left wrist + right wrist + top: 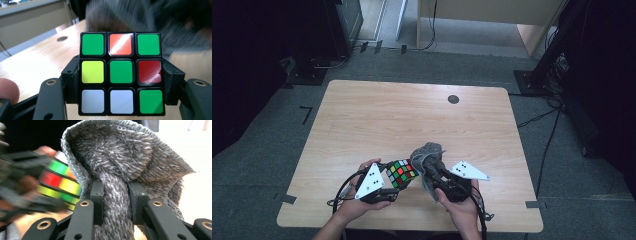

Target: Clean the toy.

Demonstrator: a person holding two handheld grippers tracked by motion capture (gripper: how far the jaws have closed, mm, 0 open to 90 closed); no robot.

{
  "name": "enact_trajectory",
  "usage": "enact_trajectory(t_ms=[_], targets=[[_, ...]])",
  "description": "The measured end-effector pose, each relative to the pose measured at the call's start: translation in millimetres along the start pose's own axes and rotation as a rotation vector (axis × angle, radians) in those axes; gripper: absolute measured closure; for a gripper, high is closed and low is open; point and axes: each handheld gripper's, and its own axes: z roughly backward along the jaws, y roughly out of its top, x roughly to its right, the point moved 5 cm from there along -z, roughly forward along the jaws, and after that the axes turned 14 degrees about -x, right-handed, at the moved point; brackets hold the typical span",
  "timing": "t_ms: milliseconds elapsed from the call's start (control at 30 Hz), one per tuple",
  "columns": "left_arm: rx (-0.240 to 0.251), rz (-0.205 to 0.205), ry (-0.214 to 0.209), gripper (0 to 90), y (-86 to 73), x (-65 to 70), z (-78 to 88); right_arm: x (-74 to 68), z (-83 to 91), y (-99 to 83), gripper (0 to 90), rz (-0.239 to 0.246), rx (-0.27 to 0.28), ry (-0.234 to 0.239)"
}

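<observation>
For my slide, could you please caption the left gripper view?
Left gripper clamps a scrambled puzzle cube, grey cloth blurred behind.

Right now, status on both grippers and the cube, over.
Left gripper shut on puzzle cube, held above table. Right gripper shut on grey cloth, bunched right beside the cube. Nothing else nearby.

The Rubik's cube looked like hard black plastic with glossy colour stickers that caught glare. Touching it, the grey cloth was fluffy and fibrous, with a knitted hem. The left claw and the right claw beside the cube were matt black plastic with brass-coloured rivets. Under the cube, the table showed smooth, pale wood grain.
</observation>
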Motion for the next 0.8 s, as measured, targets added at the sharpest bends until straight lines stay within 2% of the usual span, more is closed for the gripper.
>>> enact_trajectory(t_ms=[100, 167, 233, 267, 333, 400, 433, 500, 567, 633, 800], targets=[[-0.044, -0.006, 0.017, 34.4, -3.7, 2.0, -6.8, -17.7, 4.8, 7.2, 70.1, 0.066, 0.030, 0.054], [-0.040, -0.019, 0.012, 34.4, -2.3, 5.3, -7.1, -29.6, 5.0, 8.8, 70.0, 0.103, 0.033, 0.085], [-0.009, -0.018, -0.007, 34.4, 1.0, 7.4, -3.4, -31.2, 1.0, 6.3, 70.1, 0.115, 0.011, 0.080], [-0.011, -0.021, -0.006, 34.4, 1.5, 7.1, -2.4, -28.4, -1.8, 4.2, 70.0, 0.111, 0.001, 0.073], [0.000, -0.015, -0.003, 34.4, 2.0, 4.6, 0.3, -19.6, -4.8, 1.0, 70.1, 0.075, 0.000, 0.065], [0.023, 0.011, -0.005, 34.4, 2.9, 0.8, 3.3, -4.3, -8.5, -4.4, 70.2, 0.063, -0.038, -0.014], [0.038, 0.027, -0.008, 34.4, 3.7, -1.3, 5.3, 1.6, -9.1, -6.3, 70.3, 0.048, -0.045, -0.024], [0.074, 0.066, -0.019, 34.4, 5.4, -5.7, 9.6, 9.3, -9.9, -8.7, 70.4, 0.014, -0.044, -0.013], [0.110, 0.111, -0.037, 34.4, 6.7, -10.2, 13.5, 11.6, -11.3, -9.8, 70.6, 0.008, -0.041, 0.013], [0.141, 0.153, -0.065, 34.4, 7.4, -13.4, 16.4, 6.1, -13.7, -9.4, 70.9, 0.029, -0.028, 0.063], [0.172, 0.201, -0.107, 34.4, 8.0, -17.6, 20.4, -8.9, -21.3, -10.3, 72.3, 0.091, 0.005, 0.152]])
